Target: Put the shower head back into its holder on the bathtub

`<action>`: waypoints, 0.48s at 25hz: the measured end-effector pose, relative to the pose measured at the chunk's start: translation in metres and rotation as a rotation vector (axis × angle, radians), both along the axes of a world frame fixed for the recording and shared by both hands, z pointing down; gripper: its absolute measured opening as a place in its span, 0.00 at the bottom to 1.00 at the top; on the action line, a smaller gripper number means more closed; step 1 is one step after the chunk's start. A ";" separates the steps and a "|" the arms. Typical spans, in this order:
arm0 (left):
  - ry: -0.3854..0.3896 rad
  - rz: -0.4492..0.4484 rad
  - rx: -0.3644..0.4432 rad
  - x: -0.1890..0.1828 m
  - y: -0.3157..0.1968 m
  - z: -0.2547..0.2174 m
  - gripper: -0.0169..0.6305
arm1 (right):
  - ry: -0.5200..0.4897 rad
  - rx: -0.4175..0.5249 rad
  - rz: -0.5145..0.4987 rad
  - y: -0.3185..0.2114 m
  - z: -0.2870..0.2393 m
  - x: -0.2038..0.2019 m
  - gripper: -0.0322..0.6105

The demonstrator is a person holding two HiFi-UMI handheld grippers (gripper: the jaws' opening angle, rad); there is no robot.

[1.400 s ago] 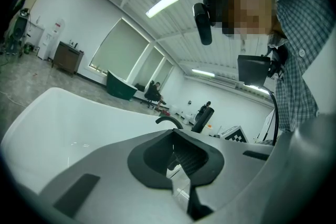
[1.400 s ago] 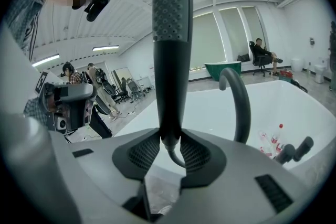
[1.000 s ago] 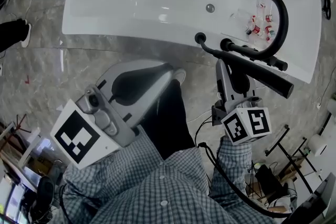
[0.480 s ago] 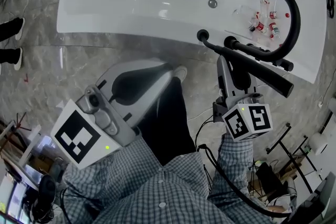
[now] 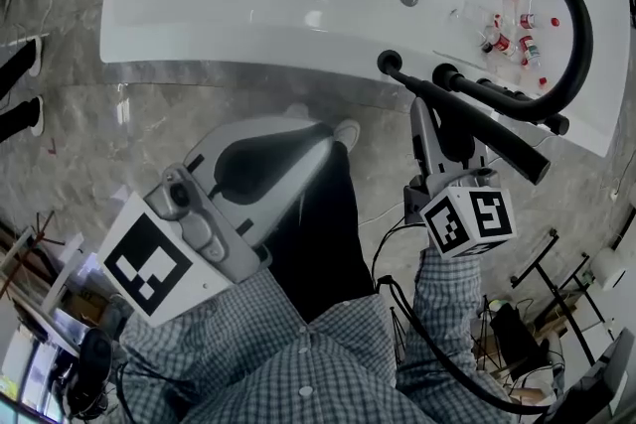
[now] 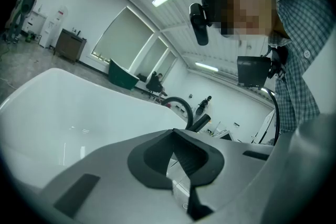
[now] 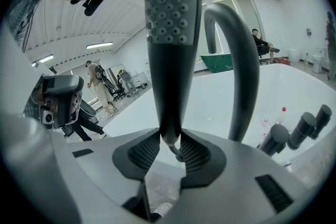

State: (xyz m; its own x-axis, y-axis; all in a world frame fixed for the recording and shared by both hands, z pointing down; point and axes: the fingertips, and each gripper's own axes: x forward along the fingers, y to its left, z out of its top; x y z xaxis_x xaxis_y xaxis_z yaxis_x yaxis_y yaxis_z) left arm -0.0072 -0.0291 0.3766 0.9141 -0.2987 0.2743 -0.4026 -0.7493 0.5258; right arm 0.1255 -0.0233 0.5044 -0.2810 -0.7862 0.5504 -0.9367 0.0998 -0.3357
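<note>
Shower head (image 5: 502, 146) is a black stick type and it's out over the near rim of the white bathtub (image 5: 248, 5), lying diagonally just in front of the tap fittings. Its thin end runs toward a round black fitting (image 5: 390, 63) on the rim. Can't tell from up top whether it's actually seated in there.

The right claw (image 5: 442, 126) has it clamped. In the right gripper view the jaws are squeezed on the narrow lower part of the handle (image 7: 169, 136), and the dimpled spray end (image 7: 170, 13) sticks straight up past the camera. The curved black spout (image 7: 241, 60) is just beside it, with a couple of black knobs (image 7: 278, 136) off to the right on the rim.

The left claw (image 5: 333, 139) hangs over the grey marble floor (image 5: 79, 134), well short of the tub. Its tips are pinched together with nothing between them, same story in its own view (image 6: 175, 144).

A few little red-capped bottles (image 5: 507, 30) are lying inside the tub near the spout.
</note>
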 end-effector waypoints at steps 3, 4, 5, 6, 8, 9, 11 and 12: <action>-0.008 0.011 -0.010 0.009 0.000 0.015 0.04 | 0.003 -0.014 0.009 -0.001 0.021 0.008 0.24; -0.008 0.014 -0.012 0.009 0.000 0.015 0.04 | 0.005 -0.016 0.009 -0.001 0.023 0.007 0.24; -0.007 0.016 -0.013 0.009 0.001 0.015 0.04 | 0.008 -0.018 0.007 -0.002 0.024 0.006 0.24; -0.006 0.018 -0.014 0.008 0.001 0.014 0.04 | 0.012 -0.019 0.005 -0.003 0.026 0.004 0.24; -0.004 0.021 -0.014 0.009 0.001 0.014 0.04 | 0.022 -0.020 -0.004 -0.005 0.029 0.002 0.24; -0.003 0.021 -0.014 0.009 0.001 0.014 0.04 | 0.029 -0.021 -0.009 -0.006 0.031 0.001 0.24; -0.001 0.022 -0.016 0.010 0.001 0.013 0.04 | 0.042 -0.024 -0.020 -0.009 0.034 0.000 0.24; -0.001 0.023 -0.018 0.010 0.001 0.013 0.04 | 0.048 -0.026 -0.026 -0.009 0.036 -0.001 0.24</action>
State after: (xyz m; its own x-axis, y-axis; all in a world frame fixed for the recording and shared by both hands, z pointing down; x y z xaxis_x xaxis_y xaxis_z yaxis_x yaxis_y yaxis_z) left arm 0.0031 -0.0284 0.3896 0.9203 -0.2728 0.2804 -0.3861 -0.7489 0.5385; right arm 0.1248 -0.0328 0.5405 -0.2740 -0.7642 0.5840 -0.9489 0.1160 -0.2934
